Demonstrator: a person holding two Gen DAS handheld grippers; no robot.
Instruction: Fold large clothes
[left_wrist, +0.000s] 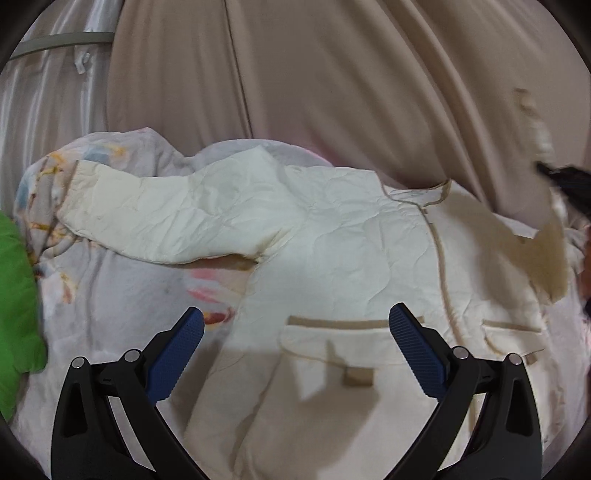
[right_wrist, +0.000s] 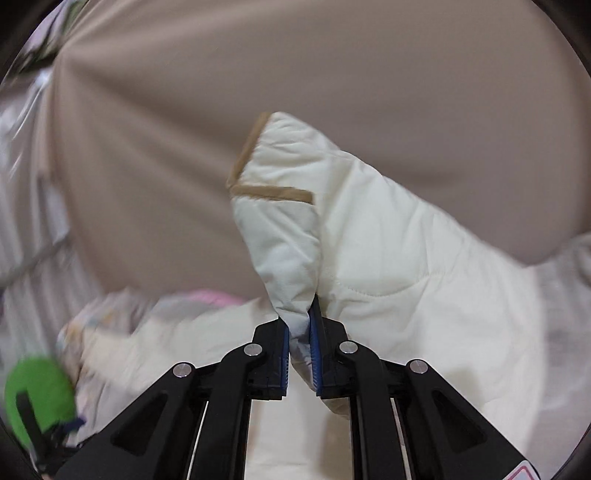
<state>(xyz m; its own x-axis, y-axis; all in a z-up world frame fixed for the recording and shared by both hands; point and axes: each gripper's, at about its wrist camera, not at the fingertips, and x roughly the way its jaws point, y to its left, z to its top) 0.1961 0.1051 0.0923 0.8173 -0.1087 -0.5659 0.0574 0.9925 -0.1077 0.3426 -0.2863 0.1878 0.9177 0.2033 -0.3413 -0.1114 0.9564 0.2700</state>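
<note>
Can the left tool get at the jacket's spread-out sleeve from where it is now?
Probably yes: the left tool is open and empty above the jacket, and nothing lies on or across the sleeve.

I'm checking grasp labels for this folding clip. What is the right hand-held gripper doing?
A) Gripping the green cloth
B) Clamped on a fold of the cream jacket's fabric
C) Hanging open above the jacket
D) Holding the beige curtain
B: the right hand-held gripper has its blue pads pressed together on a bunched fold of the cream jacket.
</note>
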